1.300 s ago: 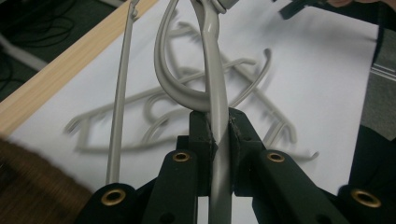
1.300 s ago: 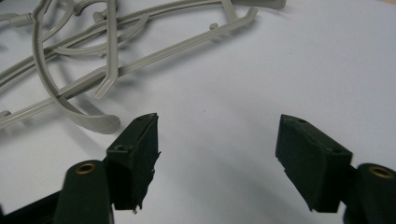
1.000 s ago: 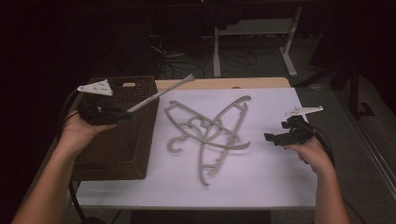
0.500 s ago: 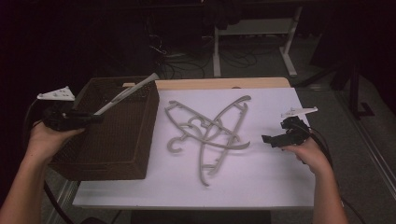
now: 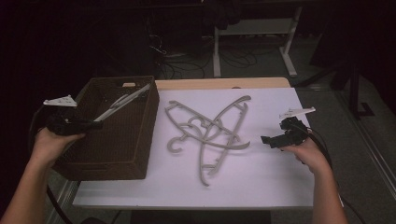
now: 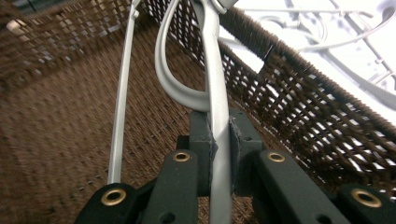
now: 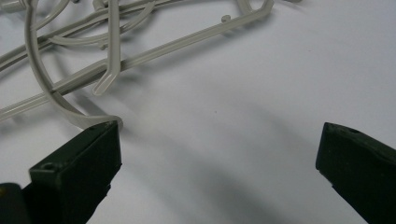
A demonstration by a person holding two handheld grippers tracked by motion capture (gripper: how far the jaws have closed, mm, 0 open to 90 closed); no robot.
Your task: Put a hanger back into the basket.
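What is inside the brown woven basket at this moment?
Inside the basket is one grey hanger, clamped by the left hand-held gripper. The woven floor around it looks bare; the near wall hides the near strip of floor.

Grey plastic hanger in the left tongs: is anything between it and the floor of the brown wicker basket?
Nothing visible. The grey plastic hanger hangs inside the brown wicker basket, clamped in the left tongs, with bare weave below.
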